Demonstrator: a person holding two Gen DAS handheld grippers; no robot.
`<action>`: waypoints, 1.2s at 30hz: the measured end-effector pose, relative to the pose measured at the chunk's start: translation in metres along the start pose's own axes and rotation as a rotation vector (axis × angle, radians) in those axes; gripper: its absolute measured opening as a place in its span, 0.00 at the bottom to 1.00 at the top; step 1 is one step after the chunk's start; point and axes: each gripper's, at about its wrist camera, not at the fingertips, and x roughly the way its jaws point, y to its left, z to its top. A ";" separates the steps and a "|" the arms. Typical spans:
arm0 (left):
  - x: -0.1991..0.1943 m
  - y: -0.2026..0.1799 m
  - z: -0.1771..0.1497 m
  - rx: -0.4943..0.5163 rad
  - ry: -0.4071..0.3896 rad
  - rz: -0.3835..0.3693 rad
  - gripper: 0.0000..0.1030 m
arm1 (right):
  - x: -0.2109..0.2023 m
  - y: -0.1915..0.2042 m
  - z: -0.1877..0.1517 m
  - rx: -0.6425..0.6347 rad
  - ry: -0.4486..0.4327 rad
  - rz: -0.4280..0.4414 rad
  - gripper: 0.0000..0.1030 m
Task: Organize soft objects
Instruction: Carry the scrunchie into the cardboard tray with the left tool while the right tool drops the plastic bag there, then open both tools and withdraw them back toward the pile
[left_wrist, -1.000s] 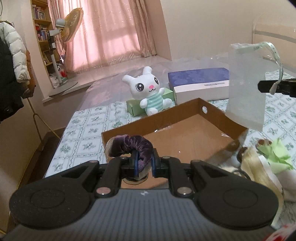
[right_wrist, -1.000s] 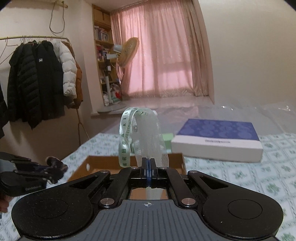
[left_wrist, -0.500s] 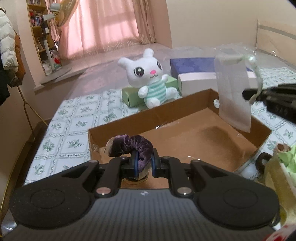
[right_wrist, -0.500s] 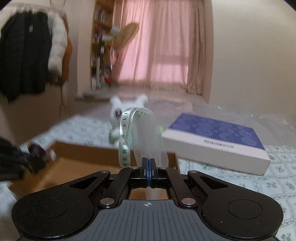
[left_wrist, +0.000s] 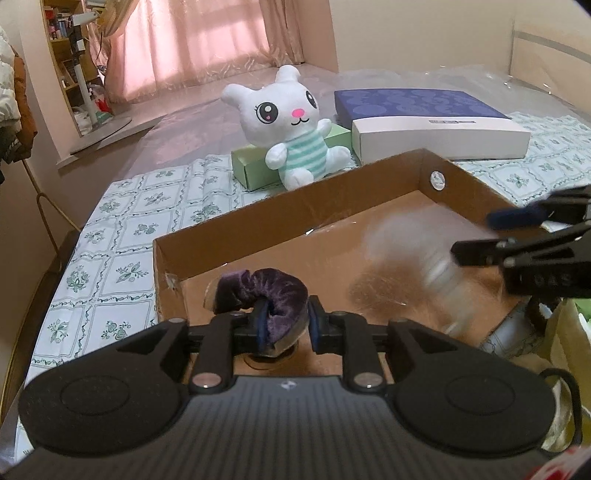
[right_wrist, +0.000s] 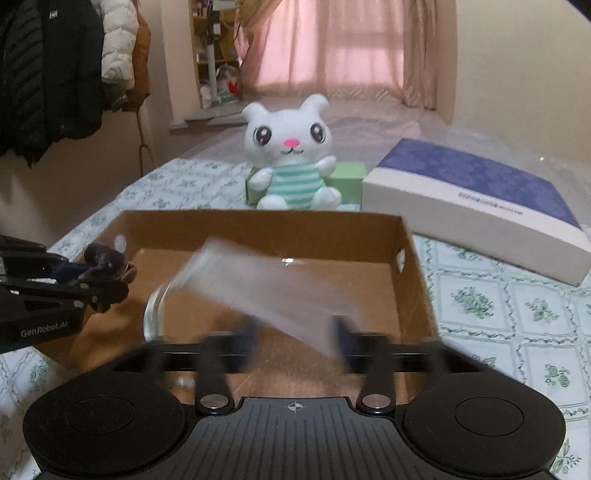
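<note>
While hanging over the box (right_wrist: 258, 229) with both loads, looks to be at the drop-off step of the sorting: two soft items brought above the cardboard floor and being let go. On the left gripper (left_wrist: 286, 325), shows jaws easing apart but only narrowly parted, with the purple scrunchie (left_wrist: 266, 291) lodged between the pads, bunched up and over the fingertips, not yet fallen, so gripped loosely at best. Sits above the near-left corner of the box, inside its walls. On the right gripper (right_wrist: 293, 339), shows jaws swinging wide, blurred with the motion, and nothing pressed between them. Leaves the sheer pouch (right_wrist: 258, 288) free of the pads, smeared in mid-air and tilted, above the middle of the box floor, with a pale ribbon loop trailing at its left end. Cannot tell from the blur whether any part of it touches the floor yet. Calls next, as a judgement, for opening the left jaws further until the scrunchie slips off inside the box, then lifting both grippers straight up so that neither soft piece snags on a finger and gets dragged back over the wall. Beyond the far wall of the box, finds a white bunny (right_wrist: 288, 158) seated against a green carton (right_wrist: 349, 181), a likely later candidate for sorting. Right of the box, finds a flat blue case (right_wrist: 476, 192).
</note>
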 end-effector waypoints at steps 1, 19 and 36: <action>0.000 0.000 0.000 0.003 -0.001 0.001 0.33 | -0.003 0.000 -0.001 0.000 -0.016 -0.008 0.71; -0.054 0.006 -0.005 -0.060 -0.016 -0.020 0.51 | -0.064 -0.002 -0.007 0.115 -0.054 0.035 0.71; -0.176 0.004 -0.037 -0.172 -0.037 -0.030 0.51 | -0.194 -0.001 -0.036 0.221 -0.159 0.049 0.71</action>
